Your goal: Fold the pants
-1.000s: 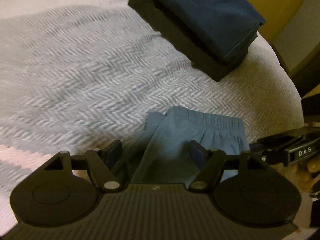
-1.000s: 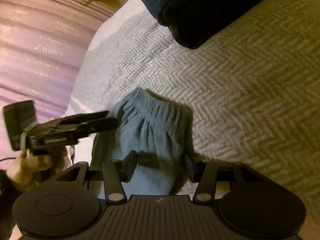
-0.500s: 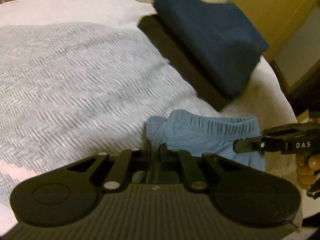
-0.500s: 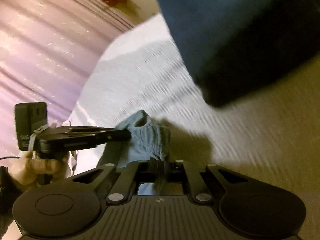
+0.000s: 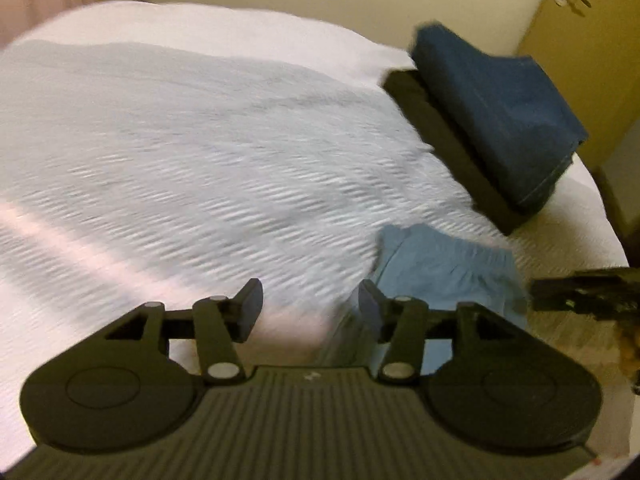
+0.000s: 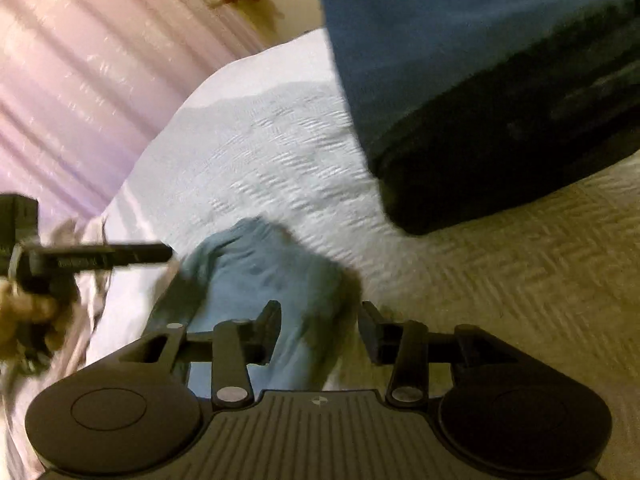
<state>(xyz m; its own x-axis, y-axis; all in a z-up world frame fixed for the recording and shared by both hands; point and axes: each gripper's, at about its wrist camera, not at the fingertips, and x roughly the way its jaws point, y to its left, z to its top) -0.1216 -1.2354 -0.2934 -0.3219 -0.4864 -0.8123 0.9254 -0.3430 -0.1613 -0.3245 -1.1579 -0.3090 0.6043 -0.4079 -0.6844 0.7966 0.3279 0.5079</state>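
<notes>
Two views from where I'm driving this, both a bit smeared.

Left wrist, tongs: my left gripper (image 5: 308, 308) has its jaws apart and opening, only bare bedspread (image 5: 192, 152) showing between them.
Left wrist, pants: the light blue pants (image 5: 448, 268) lie folded small on the bed, right of my right finger, gathered waistband on the far edge, running left to right.
Left wrist, stack: navy folded cloth (image 5: 496, 116) sits on a black one (image 5: 452, 152) further back. No bins or baskets here.
Right wrist, tongs: right gripper (image 6: 320, 330) also apart and opening, hanging over the pants (image 6: 260, 276); pads don't seem to press them.
Right wrist, pants axis: long side runs away from me, waistband end far.
Right wrist, other tool: the left gripper (image 6: 160, 254) pokes in from the left, just beside the pants' top corner.
</notes>
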